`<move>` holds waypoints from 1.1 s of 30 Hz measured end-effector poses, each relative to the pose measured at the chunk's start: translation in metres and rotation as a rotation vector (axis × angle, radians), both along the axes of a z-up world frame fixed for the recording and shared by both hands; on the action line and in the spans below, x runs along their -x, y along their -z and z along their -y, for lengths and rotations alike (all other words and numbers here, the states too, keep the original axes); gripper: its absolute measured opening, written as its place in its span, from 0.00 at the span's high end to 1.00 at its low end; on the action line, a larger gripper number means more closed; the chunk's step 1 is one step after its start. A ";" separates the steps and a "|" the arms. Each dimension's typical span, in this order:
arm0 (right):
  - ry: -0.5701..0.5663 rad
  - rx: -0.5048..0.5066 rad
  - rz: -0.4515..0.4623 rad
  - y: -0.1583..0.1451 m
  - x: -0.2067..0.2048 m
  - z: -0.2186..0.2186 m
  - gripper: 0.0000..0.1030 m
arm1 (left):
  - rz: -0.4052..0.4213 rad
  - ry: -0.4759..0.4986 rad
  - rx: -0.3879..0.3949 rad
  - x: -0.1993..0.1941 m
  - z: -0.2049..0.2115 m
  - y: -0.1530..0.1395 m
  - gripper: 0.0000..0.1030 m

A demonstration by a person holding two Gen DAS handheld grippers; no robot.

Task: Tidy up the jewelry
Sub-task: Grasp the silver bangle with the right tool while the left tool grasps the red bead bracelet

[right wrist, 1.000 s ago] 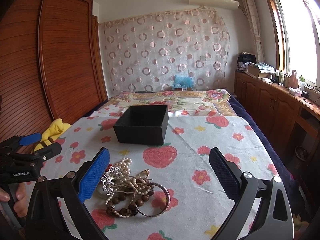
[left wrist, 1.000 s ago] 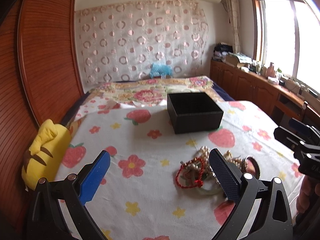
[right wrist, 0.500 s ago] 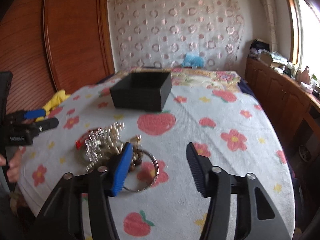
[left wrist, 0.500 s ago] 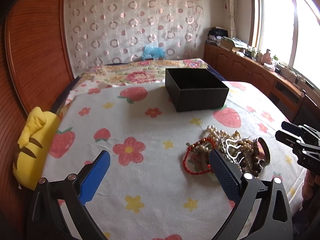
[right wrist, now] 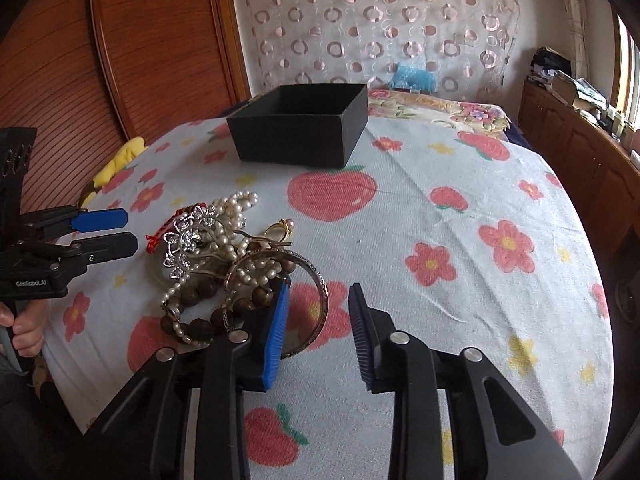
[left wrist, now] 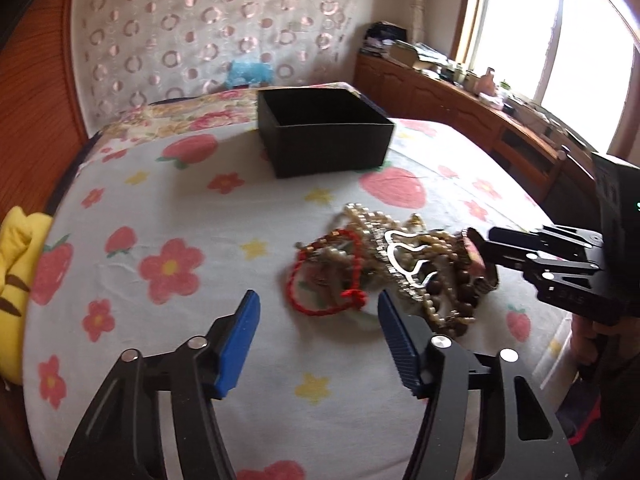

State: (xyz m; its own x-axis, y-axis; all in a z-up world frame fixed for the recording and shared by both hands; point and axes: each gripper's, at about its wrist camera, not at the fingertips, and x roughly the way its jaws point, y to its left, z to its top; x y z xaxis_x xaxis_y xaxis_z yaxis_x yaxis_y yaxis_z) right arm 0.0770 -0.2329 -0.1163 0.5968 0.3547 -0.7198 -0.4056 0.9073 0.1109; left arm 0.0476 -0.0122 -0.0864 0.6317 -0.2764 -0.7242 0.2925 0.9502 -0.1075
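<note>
My left tongs have just been closing but stand apart, pinching nothing, with the red cord bracelet just ahead. My right tongs have just been narrowing, gripping nothing, over the metal bangle. The jewelry pile lies on the bed, near the black box.

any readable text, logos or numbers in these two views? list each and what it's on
"GenRobot.AI": white print on the side of the left gripper, seen in the right wrist view.
Pale print on the side of the right gripper, in the left wrist view: too blurred to read.
Engraving around the metal bangle in the jewelry pile: too small to read.
Black box: no marking visible.
</note>
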 end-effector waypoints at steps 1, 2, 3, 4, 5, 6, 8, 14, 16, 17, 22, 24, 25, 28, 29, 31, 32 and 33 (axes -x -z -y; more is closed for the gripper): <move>-0.001 0.003 -0.006 0.001 -0.001 -0.001 0.70 | -0.002 0.009 0.001 0.000 0.002 0.000 0.52; -0.004 0.004 -0.011 0.001 -0.001 -0.001 0.70 | -0.002 0.017 0.000 0.000 0.005 0.000 0.55; -0.006 0.005 -0.014 0.002 -0.002 -0.002 0.70 | -0.002 0.027 0.000 -0.001 0.008 0.000 0.56; -0.010 0.005 -0.018 0.002 -0.002 -0.002 0.70 | -0.005 0.033 -0.001 -0.003 0.010 0.001 0.60; -0.012 0.005 -0.020 0.002 -0.002 -0.002 0.70 | -0.010 0.038 -0.003 -0.005 0.012 0.002 0.66; -0.014 0.006 -0.022 0.003 -0.003 -0.002 0.70 | -0.020 0.040 -0.006 -0.008 0.014 0.005 0.69; -0.017 0.010 -0.029 0.003 -0.004 -0.003 0.70 | -0.029 0.040 -0.008 -0.011 0.015 0.008 0.76; -0.020 0.010 -0.044 0.005 -0.007 0.000 0.92 | -0.020 0.027 0.006 -0.010 0.010 0.010 0.94; -0.028 0.014 -0.045 0.005 -0.007 0.001 0.93 | 0.004 0.009 0.024 -0.009 0.004 0.004 0.94; -0.031 0.015 -0.042 0.005 -0.006 0.001 0.94 | 0.011 0.003 0.029 -0.009 0.002 0.001 0.95; -0.028 0.021 -0.020 -0.001 -0.005 0.003 0.95 | 0.056 -0.031 0.039 -0.008 -0.008 -0.016 0.95; -0.029 0.024 -0.010 -0.004 -0.004 0.004 0.95 | 0.074 -0.038 0.040 -0.007 -0.011 -0.022 0.95; -0.030 0.025 -0.002 -0.007 -0.004 0.004 0.95 | 0.085 -0.041 0.039 -0.007 -0.012 -0.026 0.95; -0.034 0.026 0.022 -0.017 -0.005 0.003 0.95 | 0.114 -0.051 0.036 -0.008 -0.016 -0.036 0.95; -0.033 0.026 0.029 -0.019 -0.006 0.003 0.95 | 0.125 -0.056 0.036 -0.009 -0.017 -0.040 0.95; -0.034 0.028 0.046 -0.027 -0.009 0.002 0.95 | 0.144 -0.064 0.038 -0.011 -0.020 -0.047 0.95; -0.036 0.031 0.056 -0.032 -0.011 0.001 0.95 | 0.150 -0.067 0.038 -0.011 -0.022 -0.050 0.95; -0.037 0.033 0.063 -0.034 -0.013 0.000 0.95 | 0.157 -0.070 0.035 -0.012 -0.023 -0.053 0.95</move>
